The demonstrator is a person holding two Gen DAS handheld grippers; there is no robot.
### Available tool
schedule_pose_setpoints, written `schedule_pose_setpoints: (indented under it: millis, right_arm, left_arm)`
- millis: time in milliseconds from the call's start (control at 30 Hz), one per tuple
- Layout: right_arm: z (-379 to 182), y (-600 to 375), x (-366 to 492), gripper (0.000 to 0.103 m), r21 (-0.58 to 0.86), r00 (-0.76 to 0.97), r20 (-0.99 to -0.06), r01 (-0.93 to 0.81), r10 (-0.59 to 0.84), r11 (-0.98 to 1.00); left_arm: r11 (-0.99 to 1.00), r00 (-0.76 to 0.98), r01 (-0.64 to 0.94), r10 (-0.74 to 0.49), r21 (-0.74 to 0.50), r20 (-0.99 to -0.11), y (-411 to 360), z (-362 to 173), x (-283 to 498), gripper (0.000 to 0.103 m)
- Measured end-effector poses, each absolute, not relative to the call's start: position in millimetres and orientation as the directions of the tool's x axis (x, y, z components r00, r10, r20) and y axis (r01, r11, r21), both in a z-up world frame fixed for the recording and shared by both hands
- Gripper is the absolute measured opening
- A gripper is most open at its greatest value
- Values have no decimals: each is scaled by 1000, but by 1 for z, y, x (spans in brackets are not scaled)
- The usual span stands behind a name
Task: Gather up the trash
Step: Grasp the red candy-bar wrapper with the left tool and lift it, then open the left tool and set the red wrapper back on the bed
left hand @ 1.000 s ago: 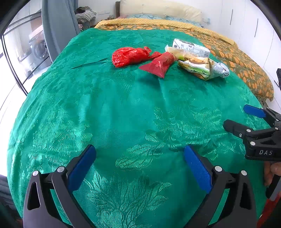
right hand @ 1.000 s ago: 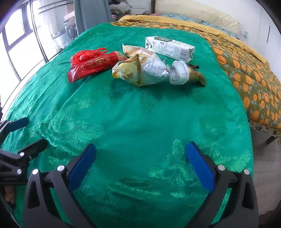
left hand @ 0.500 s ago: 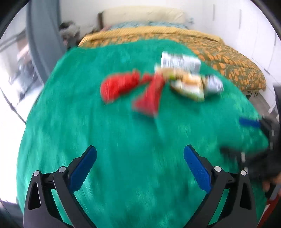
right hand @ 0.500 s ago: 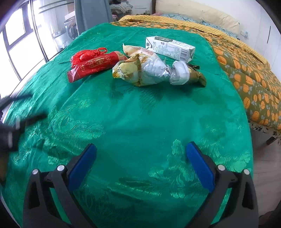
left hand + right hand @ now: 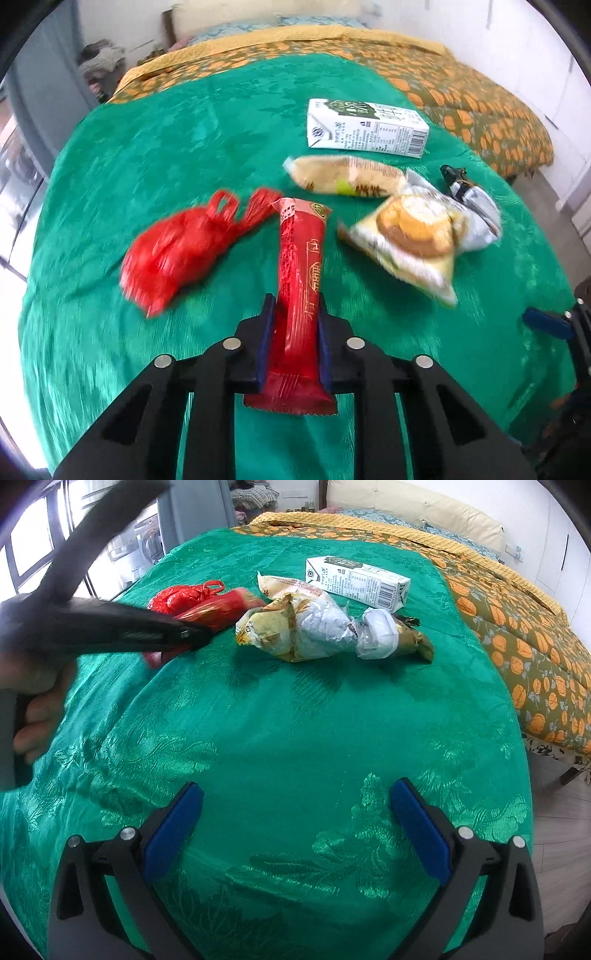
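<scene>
- A green bedspread (image 5: 155,155) with a woven leaf pattern covers the near part of a bed; past it lies an orange-flowered quilt (image 5: 480,99), and a pale headboard (image 5: 417,506) stands at the far end.
- White cupboard doors (image 5: 569,554) line the right wall; on the left are a window (image 5: 29,550) and a grey curtain (image 5: 192,509).
- The trash lies grouped on the green cloth: a red wrapper (image 5: 301,295), a crumpled red plastic bag (image 5: 173,254) just to its left, a yellow snack bag (image 5: 410,240) to its right, a tan packet (image 5: 347,177) behind that, a white drink carton (image 5: 365,129) furthest back, and a small dark wrapper (image 5: 469,192) at the right.
- The red wrapper is long and narrow, and its long axis runs straight away from the left camera: the crimped, saw-toothed end is nearest, the far end points toward the tan packet.
- It is glossy red with gold printing along its length and looks flat.
- The left gripper (image 5: 295,306) has just been closing, and its blue pads now press on both sides of the red wrapper near its middle.
- In the right camera the left gripper is a dark blur, held by a hand (image 5: 33,705) at the left edge.
- The right gripper (image 5: 295,805) stands wide apart over bare green cloth, well short of the trash, with nothing between its fingers.
</scene>
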State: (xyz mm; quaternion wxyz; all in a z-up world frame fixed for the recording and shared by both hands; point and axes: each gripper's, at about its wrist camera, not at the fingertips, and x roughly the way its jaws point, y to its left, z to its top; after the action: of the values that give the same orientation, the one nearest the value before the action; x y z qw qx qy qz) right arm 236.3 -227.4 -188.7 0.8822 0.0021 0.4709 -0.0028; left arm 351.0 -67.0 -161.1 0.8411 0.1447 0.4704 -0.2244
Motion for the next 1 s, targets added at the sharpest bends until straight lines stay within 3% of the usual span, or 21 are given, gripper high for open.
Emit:
schedule_pose_setpoints:
  millis: [133,300,333,367,433,633,833,1000]
  right_arm:
    - [-189,-227,236,98,1,556,-831,7,-3,1000]
    - [-189,-227,237,98,1,556,-831,7,-3,1000]
    - [-189,-227,237,98,2,557,-831,7,-3,1000]
    - [-189,-227,237,98,1,557,-831,7,-3,1000]
    - [-189,-227,237,98,1,557,-831,7,-3,1000]
    - [-189,-227,237,99,1,557,-831,7,-3,1000]
    - [-188,-227,236,98,-2,557,-830,6,-5,1000]
    - [-188,-225,236,98,-15,558,-830,8,-17,1000]
  left_arm:
    - [913,466,404,-265,-64,-844,-20,-151,297,19]
    - [940,503,334,-242,-72,-829,21,-156,236,21]
    - [944,517,325,-232,-62,-824,24,-157,230,30]
    - [945,529,323,-230,-57,-817,26,-158,224,51]
    - [947,539,313,-237,-69,-808,30,-162,221,74]
    - [950,572,312,-165,27,-803,21,-174,226,83]
    - [961,559,275,-150,12,-816,28,-177,233,96]
    - [964,556,267,-151,3,-817,30,-178,233,97]
